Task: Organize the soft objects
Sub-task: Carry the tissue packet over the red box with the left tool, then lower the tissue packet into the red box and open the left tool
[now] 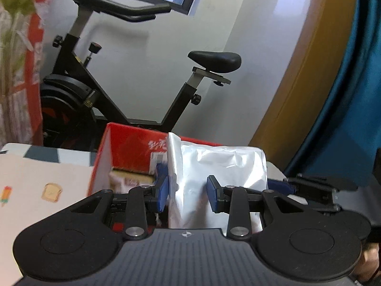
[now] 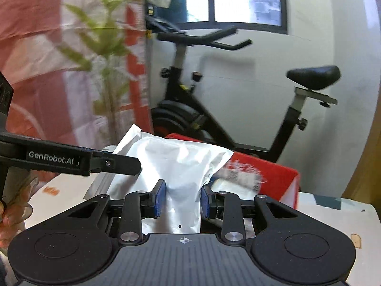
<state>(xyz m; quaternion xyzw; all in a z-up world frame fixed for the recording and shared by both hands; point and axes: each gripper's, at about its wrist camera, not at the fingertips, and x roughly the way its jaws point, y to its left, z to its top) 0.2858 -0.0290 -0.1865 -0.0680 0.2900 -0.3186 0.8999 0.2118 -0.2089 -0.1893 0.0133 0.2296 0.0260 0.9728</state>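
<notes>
An exercise bike (image 1: 100, 90) stands far behind a red box (image 1: 133, 150) on a table (image 1: 35, 178). Over the box's near edge hangs a silver pouch (image 1: 214, 166), soft, crinkled and glossy, gripped by 2 grippers. The left gripper (image 1: 188, 194) clamps its left part; the right gripper (image 2: 182, 199) pinches its near end. Judged best: carry both hands level and together, so the pouch neither twists nor slips.
</notes>
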